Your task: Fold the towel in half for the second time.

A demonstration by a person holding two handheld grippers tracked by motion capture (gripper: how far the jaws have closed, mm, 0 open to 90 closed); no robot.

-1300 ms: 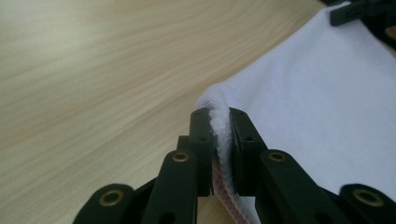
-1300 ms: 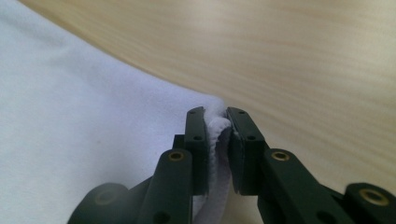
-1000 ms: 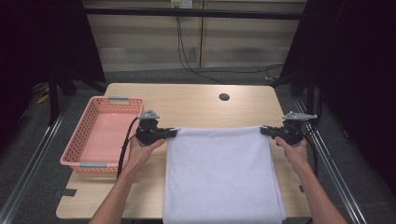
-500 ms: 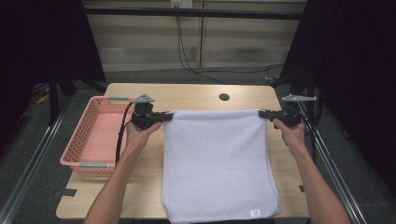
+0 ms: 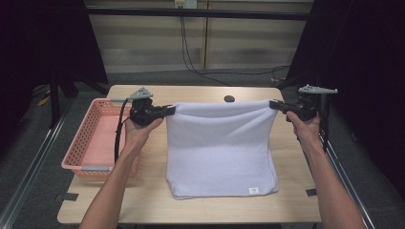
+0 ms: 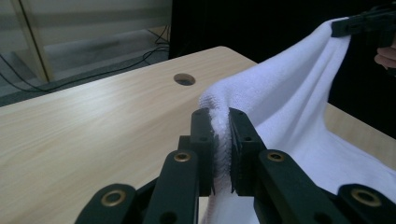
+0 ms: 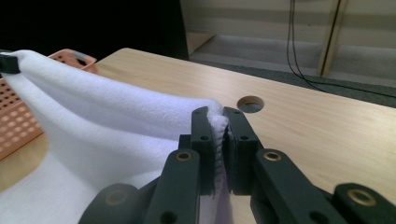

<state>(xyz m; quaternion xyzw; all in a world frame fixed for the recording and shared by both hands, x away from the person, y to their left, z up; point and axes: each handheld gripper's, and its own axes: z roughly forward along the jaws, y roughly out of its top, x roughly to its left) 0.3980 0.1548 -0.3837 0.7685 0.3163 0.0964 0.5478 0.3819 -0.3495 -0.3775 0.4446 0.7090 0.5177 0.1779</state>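
Towel [image 5: 220,152] hangs betw. both grippers, far edge lifted, near edge on worktop [image 5: 143,200]. Left gripper [image 5: 168,110] and right gripper [image 5: 274,105] each clamped on a corner. Risk: thin bite on the corners could slip if pulled taut; sagging mid-edge may fold crooked.

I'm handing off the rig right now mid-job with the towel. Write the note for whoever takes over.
Left tongs: shut on the white towel, far left corner.
Right tongs: shut on its far right corner.
Towel: far edge held up and stretched between both tongs; near edge, with the label, lies on the wooden table.
Pink basket: at the left of the table.
Done: both corners gripped, edge raised.
Left: probably fold it.
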